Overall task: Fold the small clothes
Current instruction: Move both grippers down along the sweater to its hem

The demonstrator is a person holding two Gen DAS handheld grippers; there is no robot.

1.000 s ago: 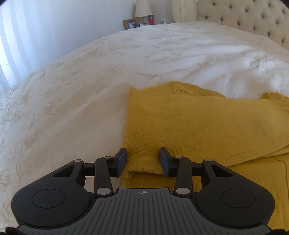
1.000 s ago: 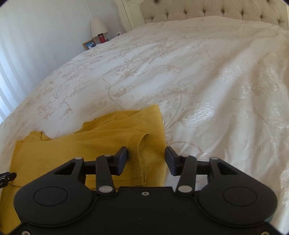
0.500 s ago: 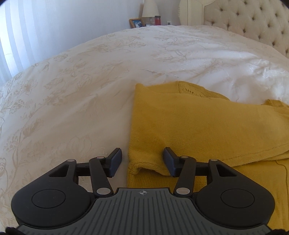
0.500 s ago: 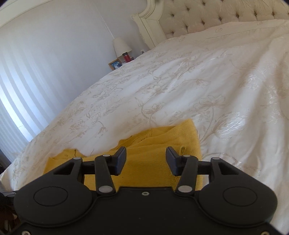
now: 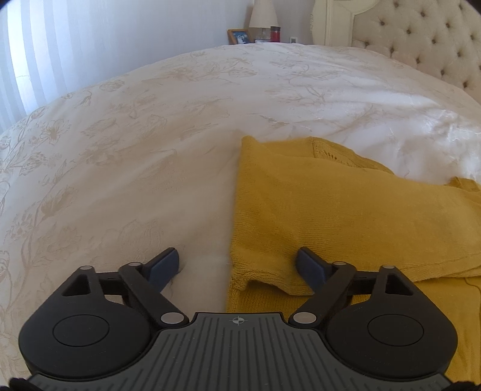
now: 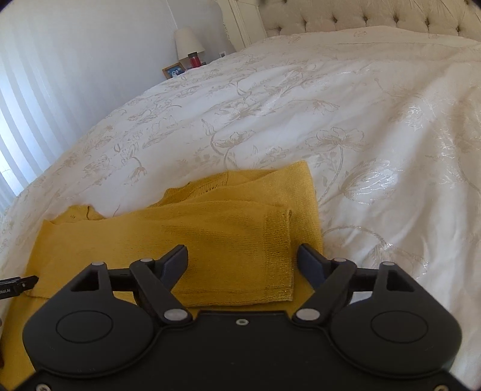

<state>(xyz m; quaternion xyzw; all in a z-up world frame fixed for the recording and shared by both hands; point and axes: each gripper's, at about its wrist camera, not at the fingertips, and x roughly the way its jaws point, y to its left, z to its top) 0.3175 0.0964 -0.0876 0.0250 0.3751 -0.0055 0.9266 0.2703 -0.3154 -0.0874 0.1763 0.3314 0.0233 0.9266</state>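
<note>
Mustard-yellow knitted sweater lying flat on white floral-embroidered bed cover, near the bed's near edge, part-folded: sleeve laid across the body w/ ribbed cuff ending close to sweater's right side edge.

Left tongs: spread wide, holding nothing. 1 s ago narrower & straddling the sweater's lower left corner; now opened out, left finger over bare cover, right finger over the knit. Fabric corner lying slack between, not pinched.

Right tongs: also wide, empty. Narrower 1 s ago; now opened, cuff & sleeve end sitting between the fingers, flat on the body. Right-wrist view swung up toward headboard half a sec ago, now back down on the garment.

Meaning, as judged: both sides let go, sleeve fold set down & staying put w/o help. Fold stage looks about mid-way — sleeve in, body not yet doubled over. Next prob. a regrip on hem or side edge for a lengthwise or cross fold; needs tongs low enough to catch both layers, else top layer alone slides & undoes the sleeve.

Risk: knit soft, cover slippery-looking, so a drag could skew the edges.

Beyond the bed: lamp w/ white shade, framed photo, red jar, tufted beige headboard.
</note>
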